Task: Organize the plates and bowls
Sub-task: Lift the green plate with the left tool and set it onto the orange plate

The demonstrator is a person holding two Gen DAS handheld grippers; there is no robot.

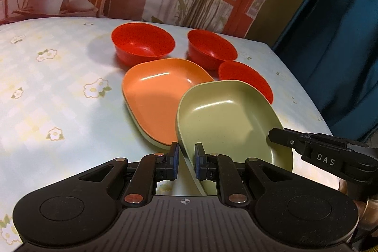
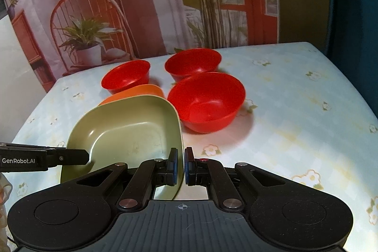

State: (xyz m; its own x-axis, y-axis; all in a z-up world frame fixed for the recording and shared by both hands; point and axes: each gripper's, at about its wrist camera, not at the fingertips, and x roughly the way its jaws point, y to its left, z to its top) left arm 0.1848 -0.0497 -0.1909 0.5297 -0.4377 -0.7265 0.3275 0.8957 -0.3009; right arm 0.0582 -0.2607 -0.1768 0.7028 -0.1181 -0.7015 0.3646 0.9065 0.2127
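Left hand-held gripper (image 1: 186, 161): clamped on the green rounded-square plastic plate (image 1: 226, 119) rim.
Right hand-held gripper (image 2: 181, 165): clamped on the opposite rim.
Plate: tilted above the desk (image 1: 59, 98).

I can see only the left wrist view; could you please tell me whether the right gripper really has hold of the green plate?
Observer: Yes. In the right wrist view the right gripper is shut on the near right rim of the green plate, with its fingers either side of the rim.
Operator: Thank you. The plate hides part of the red bowl behind it; is that bowl empty?
Observer: Yes. That red bowl shows whole from the right wrist, upright and empty, close beside the plate's far right corner.
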